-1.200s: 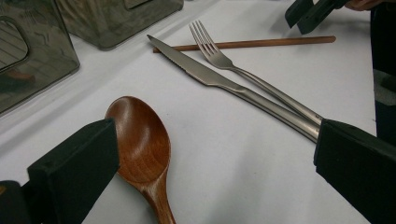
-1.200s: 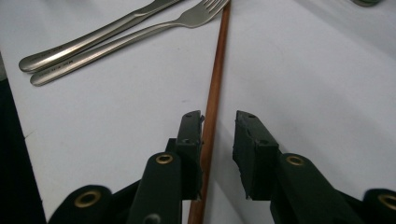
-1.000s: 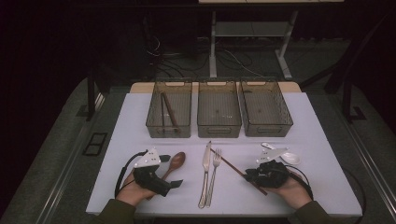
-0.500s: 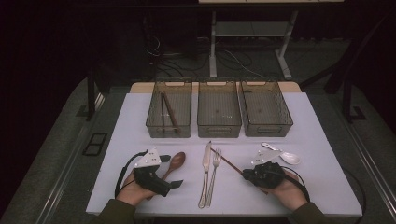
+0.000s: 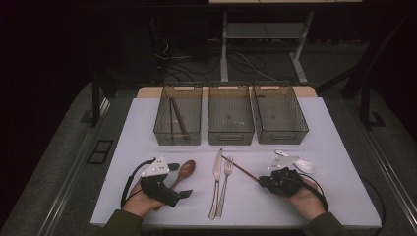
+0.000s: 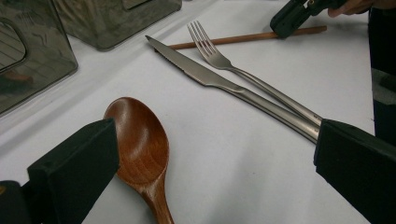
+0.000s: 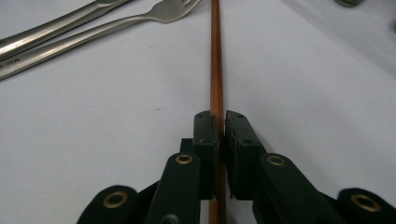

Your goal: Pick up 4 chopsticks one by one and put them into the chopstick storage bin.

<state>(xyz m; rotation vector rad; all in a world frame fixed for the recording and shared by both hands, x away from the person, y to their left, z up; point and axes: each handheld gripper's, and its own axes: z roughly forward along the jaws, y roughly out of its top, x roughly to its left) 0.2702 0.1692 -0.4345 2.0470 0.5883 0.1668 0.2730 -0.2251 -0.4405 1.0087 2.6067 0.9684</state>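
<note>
A thin wooden chopstick (image 5: pixel 241 168) lies slanted on the white table (image 5: pixel 147 142), its far end near the knife's tip. My right gripper (image 5: pixel 263 181) is shut on its near end. In the right gripper view both pads press the chopstick (image 7: pixel 215 56) between the right gripper's (image 7: pixel 217 122) jaws, which have just been closing. My left gripper (image 5: pixel 181 180) rests at the front left, open and astride a brown wooden spoon (image 5: pixel 187 168). The left gripper view has the spoon's bowl (image 6: pixel 140 140) beside the left jaw of the open gripper (image 6: pixel 215 140).
A steel knife (image 5: pixel 217 172) and fork (image 5: pixel 226 174) lie side by side in the middle. A white spoon (image 5: pixel 306 166) lies beyond the right hand. Three clear bins stand at the back: the left one (image 5: pixel 177 140) holds dark chopsticks, the middle (image 5: pixel 231 136) and right (image 5: pixel 282 137) look bare.
The right jaws have closed onto the chopstick, and its free end now reaches toward the knife's tip. The left gripper has kept still.
</note>
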